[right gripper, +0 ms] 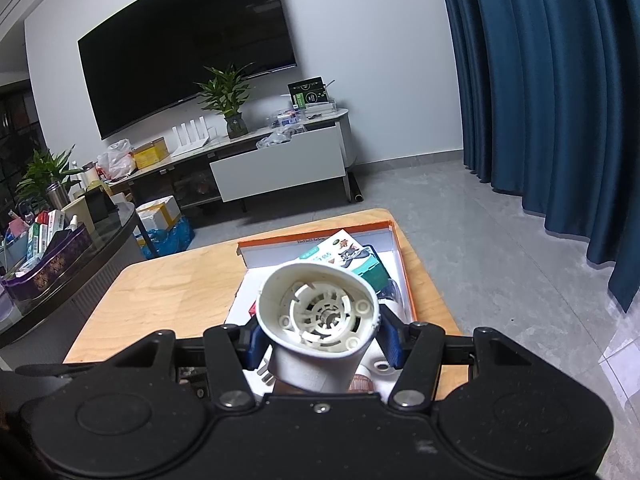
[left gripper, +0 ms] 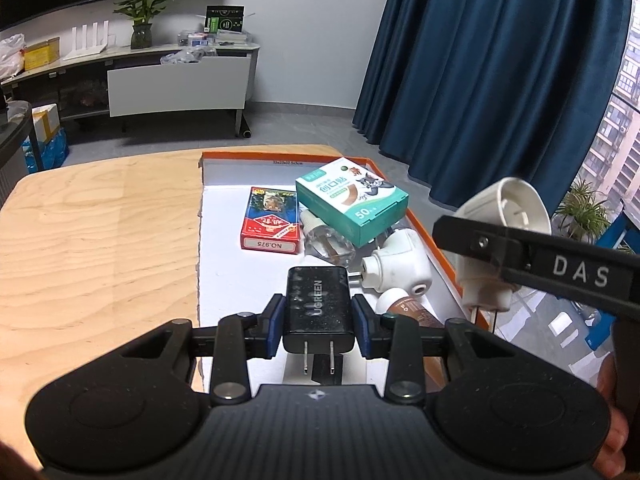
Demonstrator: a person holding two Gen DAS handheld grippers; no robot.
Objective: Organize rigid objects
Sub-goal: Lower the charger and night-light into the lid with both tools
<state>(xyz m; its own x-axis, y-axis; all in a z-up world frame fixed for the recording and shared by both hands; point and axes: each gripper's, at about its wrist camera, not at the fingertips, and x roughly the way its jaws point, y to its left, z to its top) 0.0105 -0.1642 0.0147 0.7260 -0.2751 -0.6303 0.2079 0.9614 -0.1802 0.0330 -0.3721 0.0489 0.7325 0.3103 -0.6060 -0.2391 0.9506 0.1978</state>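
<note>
Wooden tabletop (left gripper: 100,216) carries an orange-rimmed shallow box (left gripper: 430,236) with a white floor, the landmark for all else. Nearest, above the box's near end, the left gripper (left gripper: 319,320) is clamped on a black UGREEN charger (left gripper: 318,304), prongs toward the camera. At the box's right edge, the right gripper (right gripper: 320,340) grips a white plug-in device (right gripper: 316,316), held clear above it. Inside lie a white plug-in adapter (left gripper: 400,268), a small bottle (left gripper: 404,304), a red card deck (left gripper: 272,220) and, farthest, a green bandage box (left gripper: 352,200). Beyond the box hangs a blue curtain (left gripper: 500,72).
</note>
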